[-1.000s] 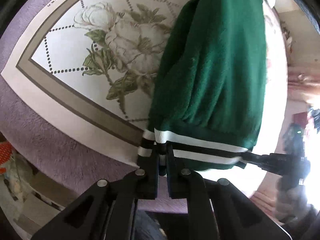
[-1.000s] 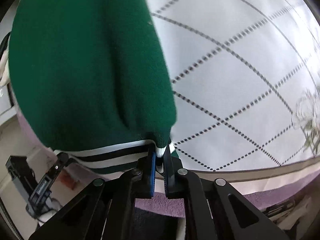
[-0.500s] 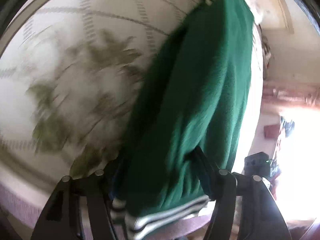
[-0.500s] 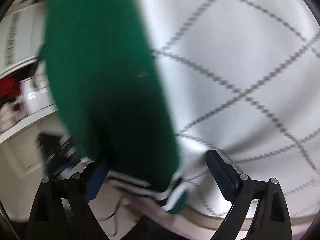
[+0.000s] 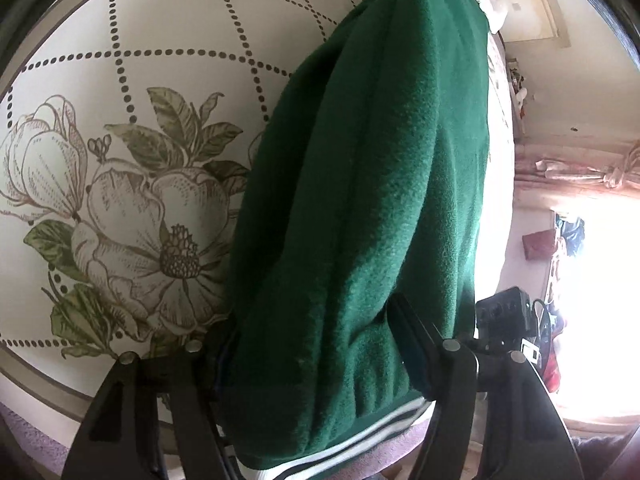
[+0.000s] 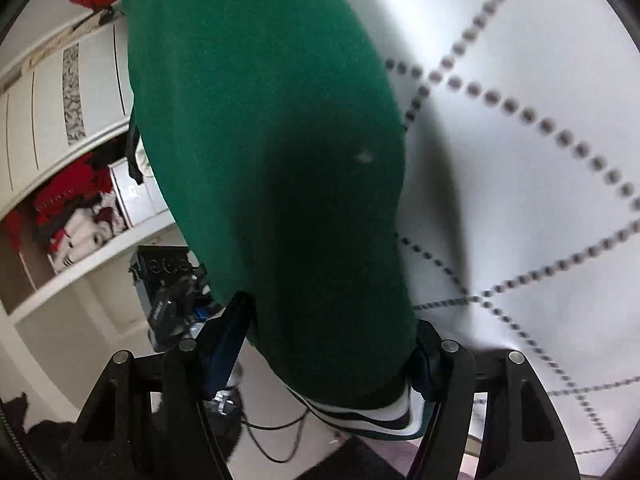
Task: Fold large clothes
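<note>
A dark green fleece garment [image 5: 380, 160] with a black-and-white striped hem [image 5: 360, 440] lies in a long folded roll on a white bed sheet [image 5: 160, 80] printed with flowers and dotted diamonds. My left gripper [image 5: 316, 320] stands open with its jaws astride the hem end of the roll. In the right wrist view the same garment [image 6: 260, 120] fills the gap of my right gripper [image 6: 332, 320]. Its jaws are closing with the cloth between them, the striped hem [image 6: 360, 416] hanging just below. I cannot see the pads pinching the cloth.
A purple cover [image 5: 24, 440] borders the sheet at the near edge. A black device [image 5: 504, 316] stands past the garment on the bright window side. In the right wrist view, white shelves [image 6: 72, 200] hold red and white items, and black equipment [image 6: 168, 276] with cables sits below.
Both grippers let go of the striped hem and opened wide. They moved forward and down, so the garment's hem end now lies between their jaws.
</note>
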The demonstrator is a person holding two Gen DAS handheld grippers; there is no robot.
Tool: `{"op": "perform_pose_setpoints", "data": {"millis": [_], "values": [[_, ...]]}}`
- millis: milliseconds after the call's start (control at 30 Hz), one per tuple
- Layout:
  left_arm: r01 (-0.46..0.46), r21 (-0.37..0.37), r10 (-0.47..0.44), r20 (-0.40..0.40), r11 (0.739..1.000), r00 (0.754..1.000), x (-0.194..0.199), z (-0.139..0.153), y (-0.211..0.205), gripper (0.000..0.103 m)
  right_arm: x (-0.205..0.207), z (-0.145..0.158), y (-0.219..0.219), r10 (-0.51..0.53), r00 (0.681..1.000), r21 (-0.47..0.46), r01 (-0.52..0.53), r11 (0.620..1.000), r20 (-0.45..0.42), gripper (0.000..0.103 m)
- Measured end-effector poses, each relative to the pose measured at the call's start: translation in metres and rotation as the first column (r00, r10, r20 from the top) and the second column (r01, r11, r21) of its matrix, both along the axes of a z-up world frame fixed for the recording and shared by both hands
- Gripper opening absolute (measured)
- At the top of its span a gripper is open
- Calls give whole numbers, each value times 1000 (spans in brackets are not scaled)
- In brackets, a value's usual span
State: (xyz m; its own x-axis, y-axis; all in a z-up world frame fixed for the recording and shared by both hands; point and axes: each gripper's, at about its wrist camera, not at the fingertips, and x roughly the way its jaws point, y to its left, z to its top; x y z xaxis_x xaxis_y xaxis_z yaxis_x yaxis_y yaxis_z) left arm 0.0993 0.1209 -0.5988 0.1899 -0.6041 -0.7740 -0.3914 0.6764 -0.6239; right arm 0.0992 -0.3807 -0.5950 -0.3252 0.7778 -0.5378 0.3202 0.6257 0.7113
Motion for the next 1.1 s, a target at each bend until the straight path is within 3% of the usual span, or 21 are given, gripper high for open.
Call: {"op": "perform_pose_setpoints", "data": {"millis": [133, 167, 233, 367, 500, 600, 667, 800, 933, 1033, 1067, 1100], "values": [[7, -4, -7, -3, 1000, 1000, -2, -3, 6, 64, -12, 8, -20, 67, 998, -72, -68, 995, -9, 71], [7, -5, -7, -3, 1000, 1000, -2, -4, 6, 64, -11, -7, -35, 76, 997, -61, -78, 995, -29, 71], [10, -8, -10, -1, 1000, 1000, 0, -4, 6, 64, -21, -19, -39, 66, 994, -1, -66, 998, -87, 71], [2, -23, -2, -10, 1000, 1000, 4, -4, 6, 64, -21, -34, -33, -12, 993, 124, 27, 992, -117, 74], [8, -25, -9, -18, 1000, 1000, 8, -5, 5, 64, -23, -18, -27, -131, 988, 308, 149, 940, -81, 74], [18, -23, -18, -21, 1000, 1000, 9, -4, 5, 64, -21, -18, -46, -196, 981, 157, 194, 968, -3, 73], [20, -21, -21, -25, 1000, 999, 9, -2, 7, 64, -20, -19, -63, -304, 953, 157, 301, 941, -6, 72], [22, -7, -22, -30, 1000, 999, 10, 1, 7, 64, -13, -14, -42, -197, 980, 163, 192, 968, 19, 73], [13, -1, -13, -33, 1000, 999, 9, 7, 7, 64, -8, -20, -10, -89, 995, 254, 97, 962, -42, 73], [7, 23, -6, -15, 1000, 1000, 10, 12, 4, 63, -8, -21, 10, -50, 998, 215, 57, 975, -38, 65], [-2, 41, 2, 0, 999, 1000, 9, 15, 2, 61, -7, -22, 11, -52, 998, 193, 57, 979, -34, 45], [4, 73, -5, 16, 997, 1000, 11, 20, -2, 43, -6, -22, 13, -55, 998, 158, 61, 986, -39, 37]]}}
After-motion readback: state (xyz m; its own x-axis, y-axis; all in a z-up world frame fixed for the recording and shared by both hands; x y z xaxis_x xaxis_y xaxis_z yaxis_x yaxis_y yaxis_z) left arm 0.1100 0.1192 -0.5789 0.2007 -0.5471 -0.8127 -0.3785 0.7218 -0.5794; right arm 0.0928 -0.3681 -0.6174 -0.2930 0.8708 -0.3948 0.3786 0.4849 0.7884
